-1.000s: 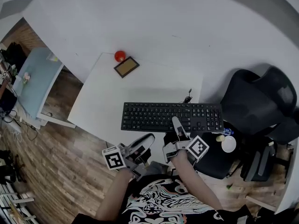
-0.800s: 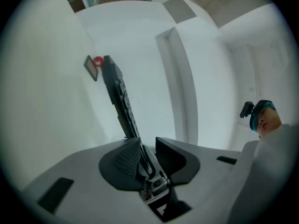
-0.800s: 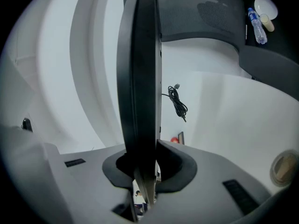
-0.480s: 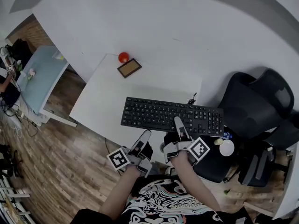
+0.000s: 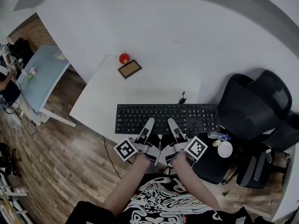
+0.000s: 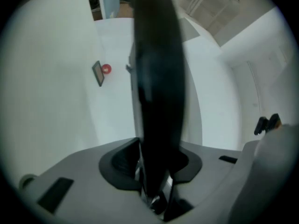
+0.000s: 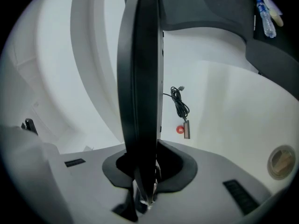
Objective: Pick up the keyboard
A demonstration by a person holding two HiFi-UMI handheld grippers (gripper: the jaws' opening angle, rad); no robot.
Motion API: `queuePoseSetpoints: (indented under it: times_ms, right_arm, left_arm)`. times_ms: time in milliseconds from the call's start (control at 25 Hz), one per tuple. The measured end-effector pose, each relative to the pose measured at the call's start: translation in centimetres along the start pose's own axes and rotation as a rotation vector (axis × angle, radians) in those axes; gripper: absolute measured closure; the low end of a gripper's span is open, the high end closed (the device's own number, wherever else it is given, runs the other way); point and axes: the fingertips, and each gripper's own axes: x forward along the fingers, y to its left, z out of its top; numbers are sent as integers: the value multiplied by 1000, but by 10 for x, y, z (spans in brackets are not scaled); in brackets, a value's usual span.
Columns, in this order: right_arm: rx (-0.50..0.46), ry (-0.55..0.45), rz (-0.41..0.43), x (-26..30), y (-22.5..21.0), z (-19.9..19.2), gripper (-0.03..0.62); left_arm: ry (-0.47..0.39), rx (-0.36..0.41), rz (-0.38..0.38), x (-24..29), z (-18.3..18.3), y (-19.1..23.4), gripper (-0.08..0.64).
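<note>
A small red ball is sitting just beside a brown rectangular framed plaque on the white rectangular table. A black office chair is standing at the right, with a clear plastic bottle and a white round cup lying near it

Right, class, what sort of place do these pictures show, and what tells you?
Probably an office or workroom: there is a black computer keyboard at a white rectangular table, a black swivel office chair beside it, and wood-look flooring.

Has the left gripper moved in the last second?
Yes. The left gripper came from off the table's near edge to the keyboard; its jaws have just been opening, keyboard edge between them.
</note>
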Motion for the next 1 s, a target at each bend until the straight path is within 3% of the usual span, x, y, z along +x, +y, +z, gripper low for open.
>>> queuePoseSetpoints:
  times_ms: [40, 200, 360, 520, 1000]
  right_arm:
    - [-11, 17, 10, 3, 3, -5, 506]
    - [-59, 61, 40, 8, 12, -15, 506]
    - [-108, 92, 13, 8, 10, -8, 503]
    - [-80, 41, 13, -1, 7, 21, 502]
    - [-70, 99, 51, 0, 18, 25, 503]
  left_arm:
    - [-23, -20, -9, 0, 7, -1, 462]
    - [-55, -54, -43, -2, 19, -7, 480]
    - [-83, -78, -45, -2, 19, -7, 479]
    - [-142, -95, -39, -12, 30, -2, 479]
    - [-84, -43, -60, -7, 34, -14, 480]
